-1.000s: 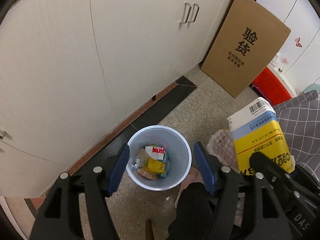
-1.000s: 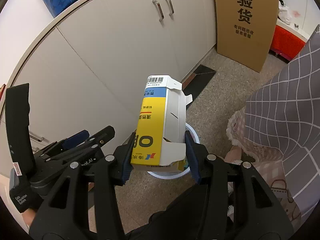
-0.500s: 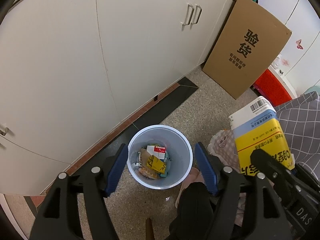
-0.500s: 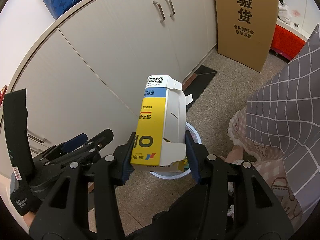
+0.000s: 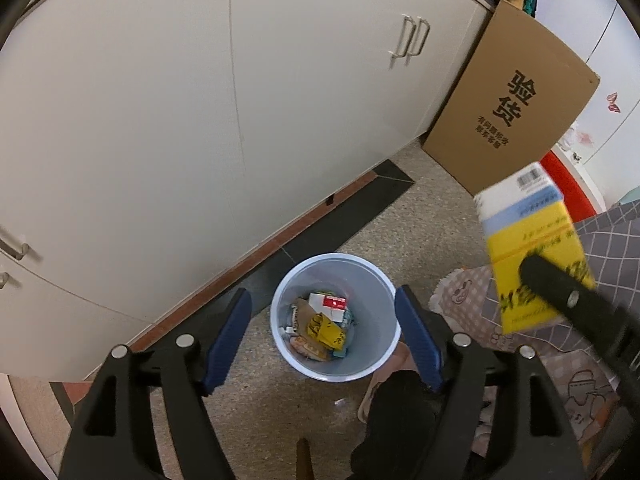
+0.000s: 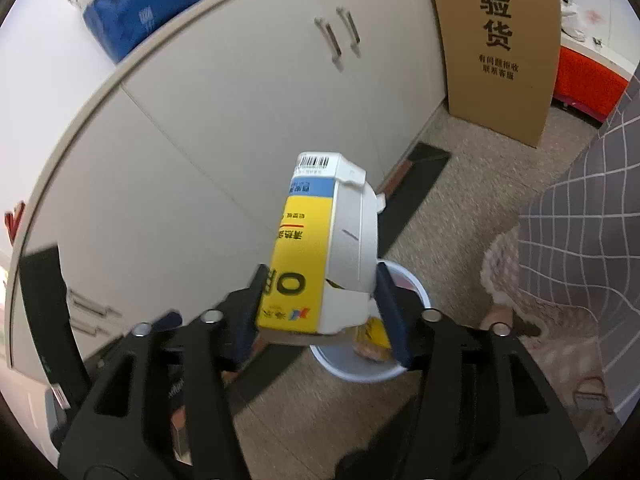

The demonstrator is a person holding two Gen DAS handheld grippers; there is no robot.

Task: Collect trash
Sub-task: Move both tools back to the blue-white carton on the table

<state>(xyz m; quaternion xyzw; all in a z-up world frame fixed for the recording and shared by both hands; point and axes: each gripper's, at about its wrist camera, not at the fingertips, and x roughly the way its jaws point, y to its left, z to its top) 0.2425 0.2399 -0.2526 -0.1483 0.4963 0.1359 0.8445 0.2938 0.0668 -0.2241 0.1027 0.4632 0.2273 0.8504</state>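
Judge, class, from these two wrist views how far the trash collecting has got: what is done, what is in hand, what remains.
Done: several wrappers already lie in the white bin. In hand: the yellow carton sits between the right gripper fingers, whose jaws have just been opening, above the bin. Left: the carton must drop in. The left gripper is open and empty.

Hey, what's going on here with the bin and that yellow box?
A person with a gripper in each hand is collecting trash. The right gripper has the yellow and white carton between its fingers above the white bin, and its jaws have just been opening, so the carton looks about to drop in. The left gripper hangs open and empty over the bin, which already holds several wrappers and boxes.
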